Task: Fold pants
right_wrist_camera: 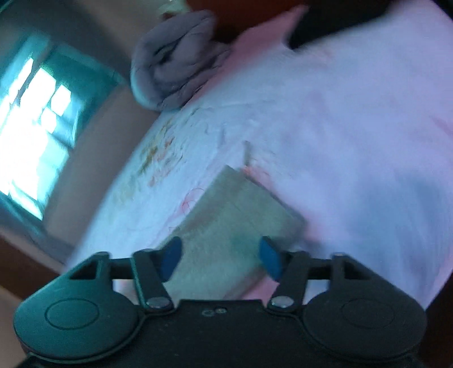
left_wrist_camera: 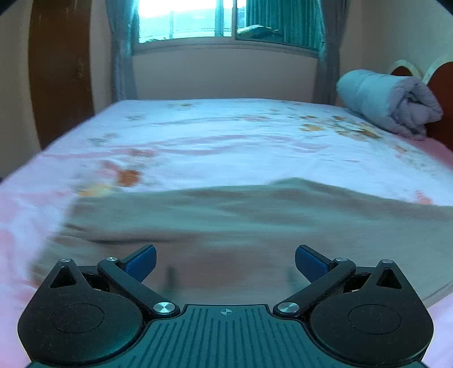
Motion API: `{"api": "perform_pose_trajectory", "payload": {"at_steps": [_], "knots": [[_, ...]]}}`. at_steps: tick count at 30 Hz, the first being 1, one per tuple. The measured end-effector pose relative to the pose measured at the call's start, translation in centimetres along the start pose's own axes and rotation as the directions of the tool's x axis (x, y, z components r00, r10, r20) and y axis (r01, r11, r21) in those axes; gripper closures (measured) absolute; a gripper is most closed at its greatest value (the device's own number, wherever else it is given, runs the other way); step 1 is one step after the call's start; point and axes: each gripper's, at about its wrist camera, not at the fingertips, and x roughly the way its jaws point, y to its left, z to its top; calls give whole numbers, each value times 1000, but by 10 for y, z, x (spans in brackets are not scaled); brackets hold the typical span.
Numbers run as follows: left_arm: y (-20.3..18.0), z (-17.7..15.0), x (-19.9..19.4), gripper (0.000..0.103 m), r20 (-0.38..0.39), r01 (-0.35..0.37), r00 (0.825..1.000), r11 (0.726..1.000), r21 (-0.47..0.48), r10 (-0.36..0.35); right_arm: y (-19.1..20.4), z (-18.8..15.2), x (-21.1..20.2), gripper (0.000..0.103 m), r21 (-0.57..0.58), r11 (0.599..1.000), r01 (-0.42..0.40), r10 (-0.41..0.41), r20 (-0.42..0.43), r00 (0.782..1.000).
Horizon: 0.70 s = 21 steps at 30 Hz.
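The tan pants [left_wrist_camera: 226,223] lie spread flat across the near part of the bed in the left wrist view, blurred by motion. My left gripper [left_wrist_camera: 225,263] is open and empty just above their near edge. In the right wrist view the pants [right_wrist_camera: 235,226] show as a folded tan rectangle on the sheet. My right gripper [right_wrist_camera: 220,259] is open and empty above its near end, and the view is tilted.
The bed sheet [left_wrist_camera: 226,136] is white and pink with orange flowers. A rolled grey quilt [left_wrist_camera: 388,99] lies at the far right by the red headboard [left_wrist_camera: 441,85]; it also shows in the right wrist view [right_wrist_camera: 175,59]. A window [left_wrist_camera: 220,19] and curtains are behind the bed.
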Motion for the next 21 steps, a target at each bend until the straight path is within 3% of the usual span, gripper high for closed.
{"api": "perform_pose_trajectory", "payload": {"at_steps": [3,6,8,9,12,16,21], "knots": [[-50,-4,10,0,-26,55,998,998,-2,-55,-20,-11,-8,60,142,988,-56,53,26,998],[-101,-17,21,0,-78,102,992,994,36,-99,-30,-8,-13,59,234,970,-64,56,43,998],[-130,-30,27,0,-129,94,988,991,92,-82,-37,-8,-3,60,268,962,-53,50,18,999],[-138,-35,26,0,-113,76,992,989,124,-62,-43,-7,1,64,301,952,-51,51,9,999],[-139,-39,23,0,-106,78,992,992,101,-67,-53,-2,10,71,369,926,-77,73,25,997],[-132,-36,24,0,-127,110,987,988,109,-95,-50,3,6,76,301,953,-28,30,0,1000],[-134,-39,26,0,-117,100,989,989,112,-87,-49,5,3,85,252,967,-42,41,9,999]]}}
